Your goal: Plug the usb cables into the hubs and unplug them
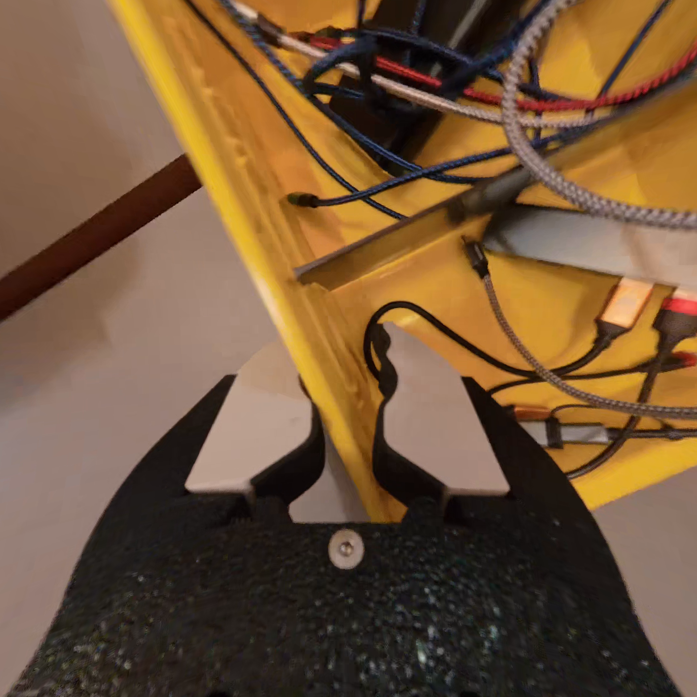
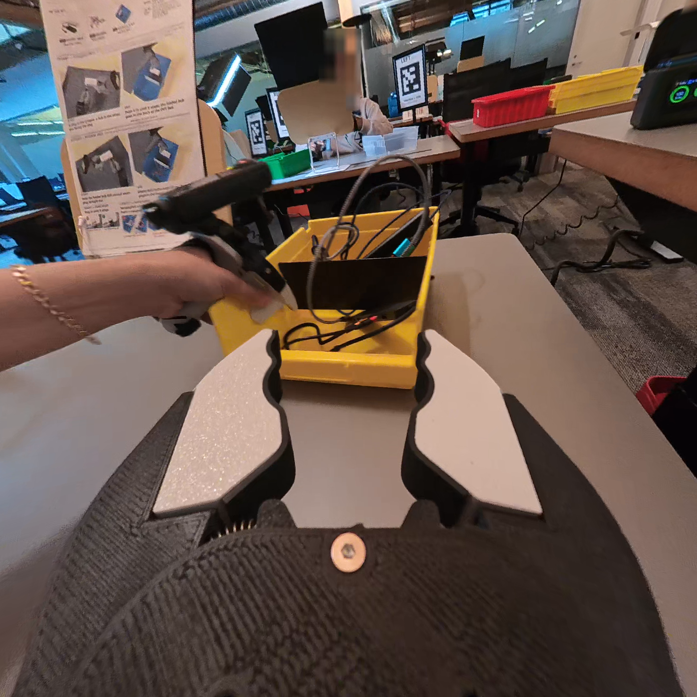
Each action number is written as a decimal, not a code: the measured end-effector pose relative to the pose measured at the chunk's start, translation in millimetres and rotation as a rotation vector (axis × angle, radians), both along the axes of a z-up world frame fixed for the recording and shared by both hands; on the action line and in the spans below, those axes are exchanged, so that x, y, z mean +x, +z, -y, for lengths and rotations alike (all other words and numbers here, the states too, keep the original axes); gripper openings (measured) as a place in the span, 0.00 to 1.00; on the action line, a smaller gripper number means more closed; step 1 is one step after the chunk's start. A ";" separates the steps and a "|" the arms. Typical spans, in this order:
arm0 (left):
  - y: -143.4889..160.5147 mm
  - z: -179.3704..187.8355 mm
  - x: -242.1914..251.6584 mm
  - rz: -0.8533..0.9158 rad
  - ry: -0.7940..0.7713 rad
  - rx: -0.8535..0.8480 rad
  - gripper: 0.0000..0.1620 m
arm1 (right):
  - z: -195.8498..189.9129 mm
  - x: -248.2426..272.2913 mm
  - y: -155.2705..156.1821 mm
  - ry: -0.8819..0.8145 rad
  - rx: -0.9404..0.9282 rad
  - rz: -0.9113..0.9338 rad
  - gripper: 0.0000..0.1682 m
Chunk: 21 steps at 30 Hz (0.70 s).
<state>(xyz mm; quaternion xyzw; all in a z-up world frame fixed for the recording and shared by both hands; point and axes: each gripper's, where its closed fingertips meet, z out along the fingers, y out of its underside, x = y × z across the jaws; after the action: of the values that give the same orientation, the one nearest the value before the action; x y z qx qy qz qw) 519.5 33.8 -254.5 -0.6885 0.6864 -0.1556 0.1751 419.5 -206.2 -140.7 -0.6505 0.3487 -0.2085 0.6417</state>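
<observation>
While the left gripper (image 1: 349,399) clamps the yellow bin's wall (image 1: 332,377), the right gripper (image 2: 349,362) gapes

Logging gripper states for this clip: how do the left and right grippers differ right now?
The left gripper has its fingers closed on the yellow bin's side wall; the right gripper is wide open and empty. The left sits at the bin; the right hangs back over the table, short of the bin. Both face the bin.
</observation>
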 end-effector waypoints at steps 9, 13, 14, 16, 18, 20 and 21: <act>4.7 -43.9 -75.7 0.058 -0.074 0.003 0.08 | 10.5 8.3 -11.1 -0.023 0.086 -0.085 0.38; 6.1 -55.9 -141.4 0.072 -0.092 0.007 0.07 | -6.0 2.3 -6.0 0.013 0.060 -0.065 0.38; 6.0 -59.0 -159.1 0.071 -0.095 0.006 0.07 | -12.3 -0.1 -5.5 0.029 0.045 -0.062 0.38; 6.2 -65.7 -194.0 0.074 -0.099 0.006 0.07 | -25.9 -5.6 -4.4 0.061 0.014 -0.053 0.38; 6.7 -73.8 -228.1 0.078 -0.092 0.011 0.07 | -41.2 -12.5 -1.6 0.105 0.002 -0.040 0.38; 7.4 -83.4 -259.5 0.088 -0.075 0.015 0.06 | -56.1 -19.1 0.9 0.149 0.011 -0.037 0.38; 7.6 -88.4 -274.5 0.091 -0.063 0.017 0.06 | -62.6 -21.9 1.8 0.166 0.019 -0.042 0.38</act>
<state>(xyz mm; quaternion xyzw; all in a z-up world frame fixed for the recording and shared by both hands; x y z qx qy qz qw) 245.1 122.3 -246.9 -0.6572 0.7003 -0.1862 0.2073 397.6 -143.6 -139.0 -0.6752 0.3089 -0.1378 0.6555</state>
